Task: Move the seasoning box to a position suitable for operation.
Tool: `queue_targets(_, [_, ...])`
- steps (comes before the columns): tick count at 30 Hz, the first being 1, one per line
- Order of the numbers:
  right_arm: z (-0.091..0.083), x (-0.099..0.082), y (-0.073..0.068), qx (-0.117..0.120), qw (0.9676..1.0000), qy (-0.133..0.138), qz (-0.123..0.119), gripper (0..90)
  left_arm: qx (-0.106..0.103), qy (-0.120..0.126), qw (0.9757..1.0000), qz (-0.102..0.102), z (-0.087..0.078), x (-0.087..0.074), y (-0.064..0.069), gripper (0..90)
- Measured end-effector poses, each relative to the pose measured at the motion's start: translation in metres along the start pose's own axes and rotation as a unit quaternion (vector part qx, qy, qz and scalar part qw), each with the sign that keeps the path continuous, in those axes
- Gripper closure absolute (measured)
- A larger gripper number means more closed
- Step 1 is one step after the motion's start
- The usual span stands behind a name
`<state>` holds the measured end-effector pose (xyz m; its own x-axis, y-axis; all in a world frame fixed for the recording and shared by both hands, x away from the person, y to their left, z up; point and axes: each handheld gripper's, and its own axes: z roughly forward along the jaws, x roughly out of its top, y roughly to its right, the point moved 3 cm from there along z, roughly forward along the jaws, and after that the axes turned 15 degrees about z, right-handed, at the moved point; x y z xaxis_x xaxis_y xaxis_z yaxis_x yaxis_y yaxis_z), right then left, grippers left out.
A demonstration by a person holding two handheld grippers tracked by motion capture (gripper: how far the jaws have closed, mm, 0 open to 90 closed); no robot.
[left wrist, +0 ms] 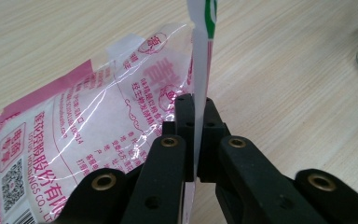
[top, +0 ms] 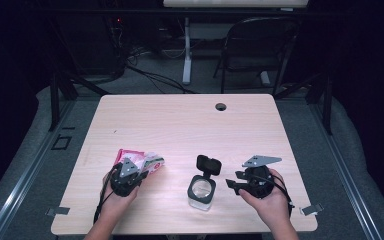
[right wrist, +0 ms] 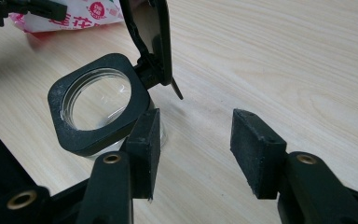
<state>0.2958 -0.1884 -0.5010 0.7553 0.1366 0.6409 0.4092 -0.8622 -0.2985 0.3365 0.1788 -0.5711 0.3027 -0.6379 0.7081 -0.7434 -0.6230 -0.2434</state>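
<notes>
1. I have the left gripper (top: pixel 130 176) at the near left of the table (top: pixel 180 125). Its jaws are pressed together on the thin edge of a pink-and-clear plastic packet (top: pixel 139 160).
2. In the left gripper view, the pinched edge of the packet (left wrist: pixel 121 116) stands upright between the pads, with a white-and-green strip rising above them. The rest of the packet spreads to the left and rests on the wood. It carries pink print and a square code near its lower corner.
3. I have the right gripper (top: pixel 236 184) at the near right of the table, held in the right hand (top: pixel 267 197). Its jaws are spread, and nothing sits between them.
4. In the right gripper view, the right gripper (right wrist: pixel 196 144) shows bare tabletop between its pads. The one pad sits just beside the black collar of the jar (right wrist: pixel 98 109); I cannot tell whether it touches.
5. The jar (top: pixel 201 190) stands upright near the table's near edge, between the two grippers. It is clear glass with a square black collar.
6. Its hinged black lid (top: pixel 208 163) is flipped open and stands up on the far side of the mouth.
7. The packet lies well apart from the jar, to its left.
</notes>
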Motion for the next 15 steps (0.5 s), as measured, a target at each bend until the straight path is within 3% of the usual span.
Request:
queue_targets(6, [0.002, 0.0, 0.0, 0.0, 1.0, 0.0, 0.0, 52.8, -0.003, -0.004, 1.0, 0.003, -0.008, 0.004, -0.006, 90.0])
queue_targets(10, [0.002, -0.001, -0.001, 0.001, 1.0, -0.003, 0.004, 52.7, -0.002, 0.0, 0.9999, -0.015, -0.021, 0.007, -0.02, 90.0])
queue_targets(15, [0.004, -0.001, -0.001, 0.003, 1.0, -0.001, 0.002, 52.7, 0.011, 0.002, 0.9998, -0.017, -0.039, 0.014, -0.036, 90.0])
